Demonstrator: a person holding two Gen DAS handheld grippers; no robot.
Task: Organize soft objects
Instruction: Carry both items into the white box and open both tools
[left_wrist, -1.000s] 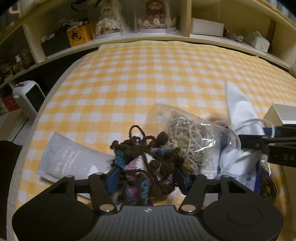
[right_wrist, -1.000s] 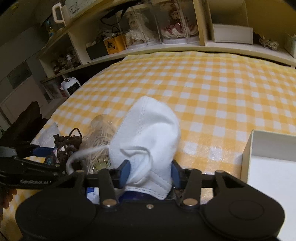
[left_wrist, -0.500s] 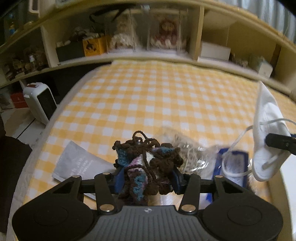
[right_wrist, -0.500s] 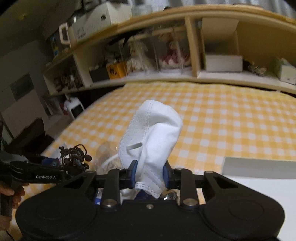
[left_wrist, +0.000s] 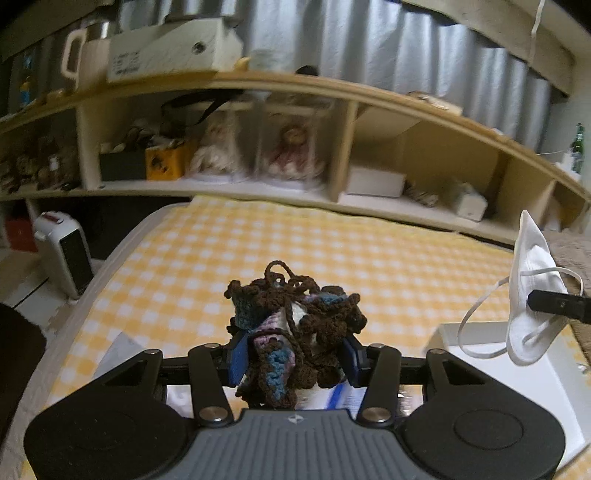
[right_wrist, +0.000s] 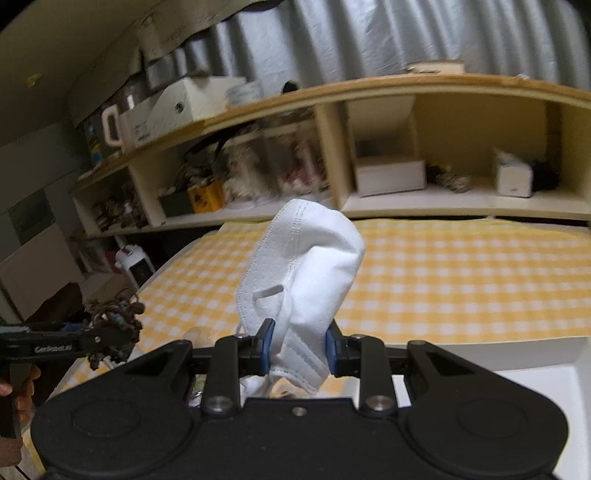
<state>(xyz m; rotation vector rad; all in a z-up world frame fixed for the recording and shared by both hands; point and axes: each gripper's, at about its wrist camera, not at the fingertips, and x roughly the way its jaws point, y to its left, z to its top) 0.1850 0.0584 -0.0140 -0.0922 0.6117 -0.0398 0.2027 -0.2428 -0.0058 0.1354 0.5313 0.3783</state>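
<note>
Fingers of the left gripper (left_wrist: 293, 356) clamp a crochet bundle (left_wrist: 293, 332); the right gripper (right_wrist: 298, 345) pinches a white mask (right_wrist: 301, 280), both lifted above the checked bed (left_wrist: 258, 258). Dangling yarn or the mask's loop (left_wrist: 476, 332) could snag the white box (left_wrist: 517, 369) rim below. Open room lies ahead; shelves (left_wrist: 332, 192) bound the far edge.

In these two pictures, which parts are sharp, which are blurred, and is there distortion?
Left wrist view: the crochet piece in the left hand-held gripper is sharp, the shelf is motion-blurred and bowed by the fisheye. Right wrist view: the white mask in the right hand-held gripper is sharp, the shelf items smear, and the light is dim.
</note>
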